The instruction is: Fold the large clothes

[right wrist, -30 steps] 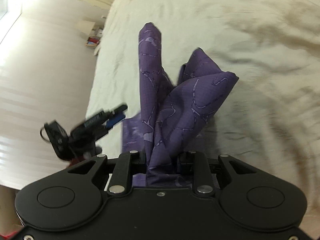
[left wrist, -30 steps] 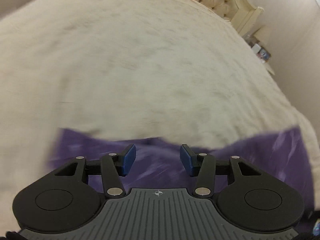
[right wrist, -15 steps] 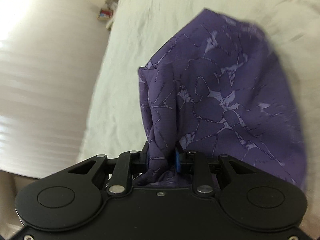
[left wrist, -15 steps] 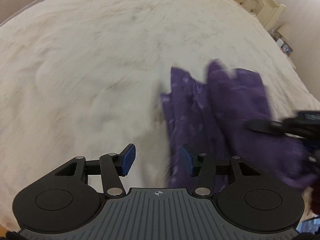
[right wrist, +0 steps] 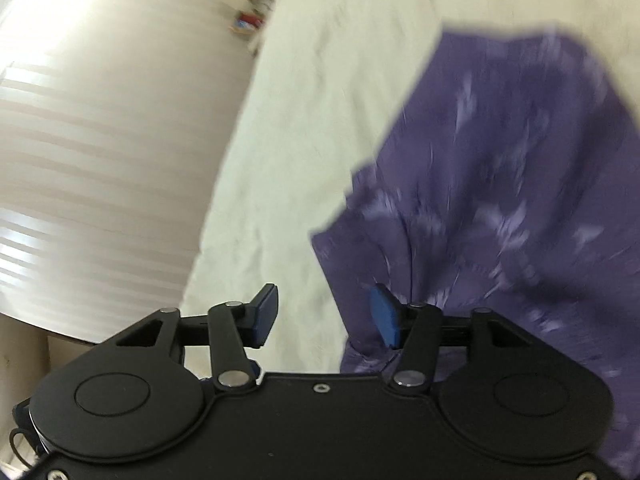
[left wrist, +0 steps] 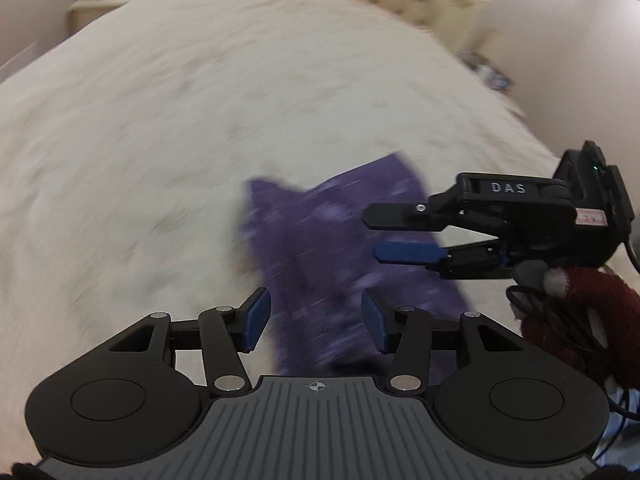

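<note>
The purple patterned garment [left wrist: 320, 240] lies in a loose heap on the cream bedspread [left wrist: 160, 140]. My left gripper [left wrist: 316, 320] hovers open just above its near end, with nothing pressed between the blue pads. My right gripper [left wrist: 374, 234] reaches in from the right, held by a hand in a dark red sleeve [left wrist: 580, 320]. In the right wrist view the right gripper [right wrist: 324, 316] has its jaws opening. The garment [right wrist: 500, 180] spreads to the right, behind the right finger. Neither pad presses on it.
The cream bed [right wrist: 320, 100] fills both views. A tufted headboard [left wrist: 400, 0] stands at the far end, with a nightstand holding small items [left wrist: 492, 76] beside it. The bed's left edge drops to a pale striped floor [right wrist: 100, 120].
The right gripper's jaws, shut on the purple garment before, have parted and the cloth now rests on the bed. The left gripper has swung across the bed to the garment.
</note>
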`<control>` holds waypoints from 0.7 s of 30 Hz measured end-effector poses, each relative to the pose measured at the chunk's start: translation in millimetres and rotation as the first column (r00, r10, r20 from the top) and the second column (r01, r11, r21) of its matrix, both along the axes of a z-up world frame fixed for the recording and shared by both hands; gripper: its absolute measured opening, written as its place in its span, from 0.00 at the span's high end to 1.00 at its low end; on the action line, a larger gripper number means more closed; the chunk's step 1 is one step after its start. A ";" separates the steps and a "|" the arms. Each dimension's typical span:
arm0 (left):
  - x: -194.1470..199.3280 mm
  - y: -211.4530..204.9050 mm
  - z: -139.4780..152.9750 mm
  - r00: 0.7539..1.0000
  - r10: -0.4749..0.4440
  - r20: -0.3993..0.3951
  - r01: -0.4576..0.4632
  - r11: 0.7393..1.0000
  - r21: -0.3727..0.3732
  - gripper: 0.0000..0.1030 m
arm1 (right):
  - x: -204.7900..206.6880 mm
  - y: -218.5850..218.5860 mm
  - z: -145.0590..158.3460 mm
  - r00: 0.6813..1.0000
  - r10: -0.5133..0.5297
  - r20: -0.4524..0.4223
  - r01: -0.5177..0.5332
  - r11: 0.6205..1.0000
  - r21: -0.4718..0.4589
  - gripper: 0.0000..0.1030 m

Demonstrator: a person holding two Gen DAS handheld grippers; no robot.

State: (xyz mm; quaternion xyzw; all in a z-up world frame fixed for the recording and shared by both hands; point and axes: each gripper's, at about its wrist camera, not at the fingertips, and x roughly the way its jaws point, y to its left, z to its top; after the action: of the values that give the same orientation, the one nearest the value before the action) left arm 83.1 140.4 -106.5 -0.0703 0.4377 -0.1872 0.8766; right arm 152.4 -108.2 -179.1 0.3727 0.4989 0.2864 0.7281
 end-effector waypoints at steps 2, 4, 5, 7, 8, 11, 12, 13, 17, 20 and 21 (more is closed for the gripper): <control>3.0 -18.7 6.8 0.997 -0.064 0.036 0.064 0.998 -0.006 0.52 | -9.9 -22.5 14.6 0.998 -0.036 0.044 0.038 0.999 -0.035 0.42; 3.7 -39.2 10.0 0.988 -0.140 0.058 0.141 0.990 -0.020 0.51 | -17.4 -39.2 26.8 0.994 -0.069 0.080 0.077 0.991 -0.109 0.42; 3.0 -49.5 9.4 0.981 -0.184 0.064 0.185 0.983 -0.019 0.50 | -24.2 -49.1 30.2 0.993 -0.077 0.095 0.091 0.984 -0.156 0.43; -1.1 -69.5 2.5 0.962 -0.265 0.064 0.265 0.964 0.010 0.48 | -38.1 -68.5 31.7 0.991 -0.083 0.109 0.107 0.963 -0.246 0.47; -4.0 -79.0 -3.7 0.950 -0.305 0.060 0.303 0.952 0.032 0.48 | -45.5 -76.4 31.5 0.990 -0.085 0.111 0.114 0.950 -0.292 0.52; -10.9 -97.6 -29.6 0.920 -0.392 0.024 0.386 0.914 0.123 0.48 | -65.9 -89.3 25.6 0.994 -0.071 0.087 0.098 0.923 -0.371 0.60; -12.0 -99.8 -39.3 0.914 -0.407 0.005 0.401 0.902 0.161 0.48 | -71.1 -90.6 21.7 0.996 -0.054 0.070 0.078 0.916 -0.394 0.61; -12.9 -100.2 -50.0 0.911 -0.411 -0.014 0.405 0.891 0.203 0.48 | -75.3 -90.4 16.8 0.998 -0.032 0.051 0.051 0.908 -0.416 0.61; -8.3 -81.3 -79.7 0.931 -0.353 -0.088 0.364 0.897 0.251 0.47 | -81.5 -71.0 -8.9 0.999 0.033 -0.040 -0.046 0.930 -0.366 0.63; -2.0 -69.2 -87.1 0.949 -0.293 -0.120 0.315 0.915 0.252 0.46 | -73.9 -32.0 -20.9 0.990 0.129 -0.064 -0.143 0.928 -0.345 0.68; 0.4 -67.4 -88.8 0.952 -0.279 -0.130 0.304 0.917 0.258 0.46 | -70.7 -20.0 -23.6 0.986 0.153 -0.060 -0.164 0.919 -0.359 0.68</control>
State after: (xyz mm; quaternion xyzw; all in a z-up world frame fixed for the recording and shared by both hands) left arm 83.5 73.0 -195.3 0.1095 0.5042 -0.2497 0.8194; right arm 81.7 -128.2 -202.7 0.1946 0.5828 0.2414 0.7511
